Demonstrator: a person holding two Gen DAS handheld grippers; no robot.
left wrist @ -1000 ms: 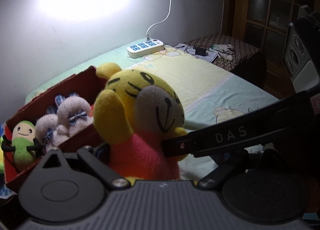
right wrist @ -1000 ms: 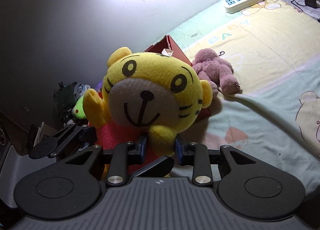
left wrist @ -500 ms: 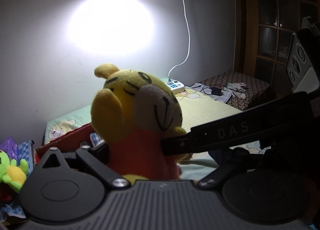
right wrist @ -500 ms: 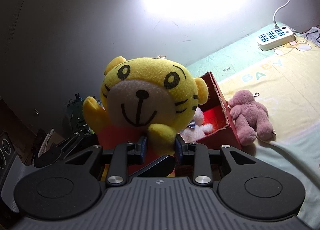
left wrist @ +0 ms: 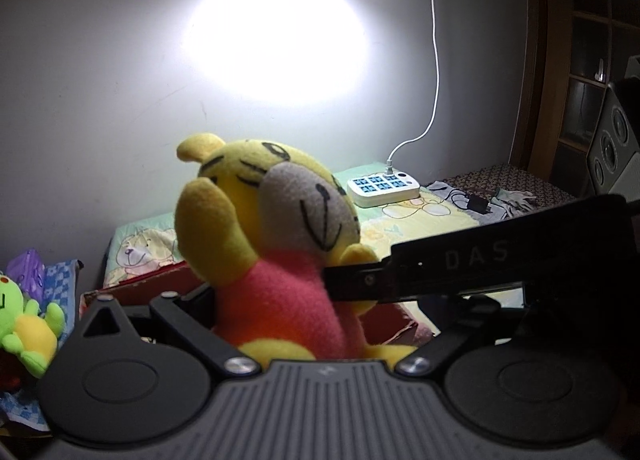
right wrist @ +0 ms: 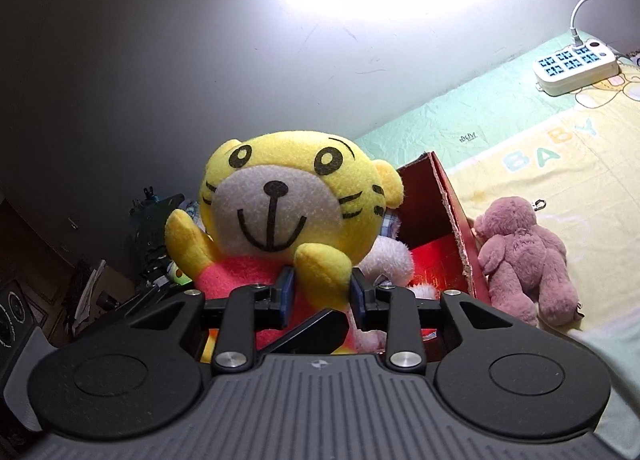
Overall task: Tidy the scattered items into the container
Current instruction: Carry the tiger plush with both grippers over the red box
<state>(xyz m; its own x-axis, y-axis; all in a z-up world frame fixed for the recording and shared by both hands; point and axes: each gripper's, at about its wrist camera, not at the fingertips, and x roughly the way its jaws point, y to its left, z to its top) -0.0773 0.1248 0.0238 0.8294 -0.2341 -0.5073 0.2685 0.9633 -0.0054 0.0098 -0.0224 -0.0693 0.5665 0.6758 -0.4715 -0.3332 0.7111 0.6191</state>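
Tiger plush (right wrist: 292,220) stands upright at frame centre over the red box (right wrist: 452,228), facing your right gripper (right wrist: 322,292), which pinches its paw. Your left gripper (left wrist: 288,300), jaws just widening, straddles its body. Only the right view shows the pink bear (right wrist: 524,260).

the left wrist view looked from close range across its gripper at the side of the tiger plush (left wrist: 280,260), facing the lit wall. the right wrist view met the plush (right wrist: 288,212) head-on, equally near. both shared the red box (right wrist: 452,220) and power strip (left wrist: 383,190).
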